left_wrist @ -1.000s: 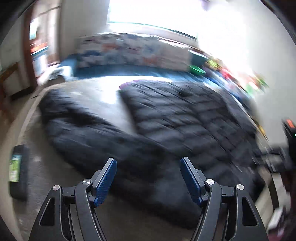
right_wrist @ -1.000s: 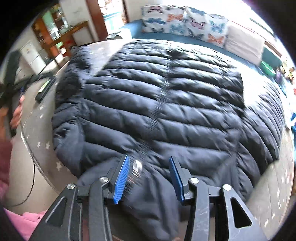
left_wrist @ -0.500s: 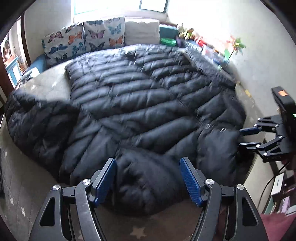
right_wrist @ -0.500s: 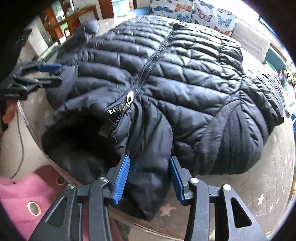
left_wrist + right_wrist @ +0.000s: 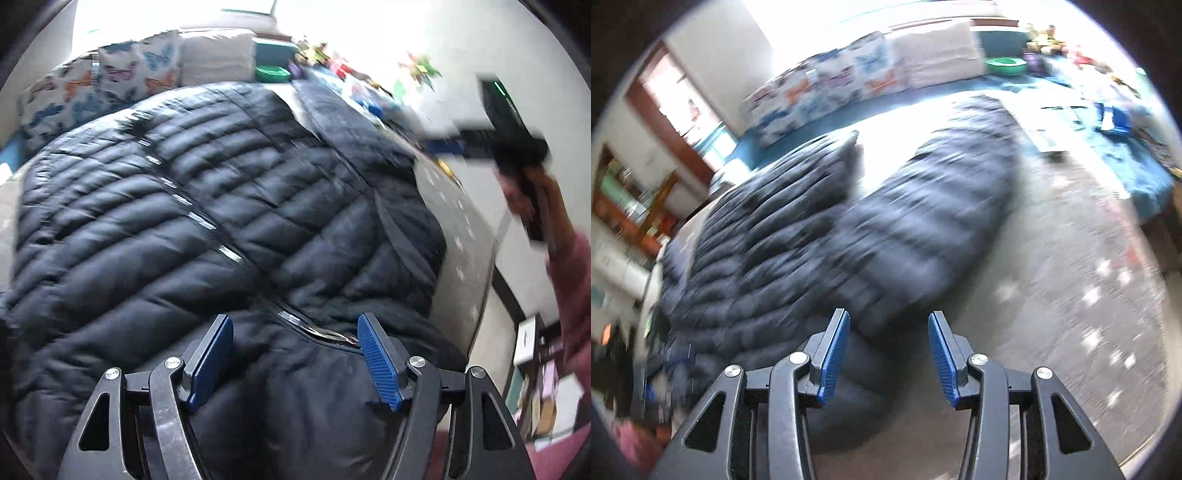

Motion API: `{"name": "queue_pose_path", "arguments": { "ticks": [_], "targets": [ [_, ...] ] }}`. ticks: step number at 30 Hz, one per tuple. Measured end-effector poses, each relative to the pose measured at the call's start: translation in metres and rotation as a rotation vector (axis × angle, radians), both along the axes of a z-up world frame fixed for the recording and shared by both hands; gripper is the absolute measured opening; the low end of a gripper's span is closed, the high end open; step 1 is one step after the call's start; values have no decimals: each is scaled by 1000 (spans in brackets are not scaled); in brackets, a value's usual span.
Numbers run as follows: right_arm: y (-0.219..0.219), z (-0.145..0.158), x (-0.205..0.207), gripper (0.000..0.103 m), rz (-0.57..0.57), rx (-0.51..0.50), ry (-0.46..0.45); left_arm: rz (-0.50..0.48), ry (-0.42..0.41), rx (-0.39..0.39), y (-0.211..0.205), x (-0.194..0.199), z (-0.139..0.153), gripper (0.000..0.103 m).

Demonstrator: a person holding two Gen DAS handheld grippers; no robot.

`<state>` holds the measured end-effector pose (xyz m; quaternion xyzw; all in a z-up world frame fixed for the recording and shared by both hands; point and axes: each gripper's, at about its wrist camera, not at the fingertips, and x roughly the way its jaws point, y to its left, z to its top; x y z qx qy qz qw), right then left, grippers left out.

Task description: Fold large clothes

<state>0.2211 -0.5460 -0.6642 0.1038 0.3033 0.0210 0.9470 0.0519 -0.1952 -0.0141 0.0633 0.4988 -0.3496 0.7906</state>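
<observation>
Half a second ago the right gripper (image 5: 888, 354) hung over the jacket's collar edge with fabric between its pads; now it has swung out over the sleeve side, and the left gripper (image 5: 295, 360) has shifted onto the collar and zipper top.

A black quilted puffer jacket (image 5: 207, 221) lies spread on a grey star-printed bed cover (image 5: 458, 236), zipper (image 5: 192, 218) running from about 10 o'clock down to 6 o'clock in the left wrist view. The zipper's top end sits just between the left gripper's blue pads (image 5: 212, 360), at 6 o'clock. Those jaws stand wide apart, one on either side of the collar fabric, clamping nothing.

From the right wrist view, heavily blurred, the jacket (image 5: 768, 266) fills the frame from 9 o'clock to centre, with one sleeve (image 5: 945, 206) reaching toward 1 o'clock. The right gripper's jaws are also well spread and hold nothing; dark fabric lies below its left pad (image 5: 833, 360), while bare cover (image 5: 1071, 314) shows beyond the right one. Whether the pads touch the cloth cannot be told.

In the left wrist view the right gripper (image 5: 513, 136) appears blurred at 2 o'clock, held up away from the jacket by a hand in a pink sleeve (image 5: 569, 273).

Butterfly-print cushions (image 5: 103, 88) line the far edge at 11 o'clock, a green bowl (image 5: 272, 74) at 12 o'clock
</observation>
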Motion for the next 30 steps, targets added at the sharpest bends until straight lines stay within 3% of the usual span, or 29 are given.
{"name": "queue_pose_path", "arguments": {
  "ticks": [3, 11, 20, 27, 29, 30],
  "targets": [
    [-22, 0, 27, 49, -57, 10, 19, -46, -36, 50, -12, -13, -16, 73],
    [-87, 3, 84, 49, -146, 146, 10, -54, 6, 12, -6, -4, -13, 73],
    [-128, 7, 146, 49, -137, 308, -12, -47, 36, -17, 7, -6, -3, 75],
    [-135, 11, 167, 49, -85, 401, -58, 4, 28, -33, 22, 0, 6, 75],
    [-132, 14, 169, 43, -81, 401, -64, 27, 34, -47, 29, 3, 8, 75],
    [-131, 16, 168, 29, -87, 385, -66, 44, 35, -50, 33, 5, 9, 75]
  ]
}}
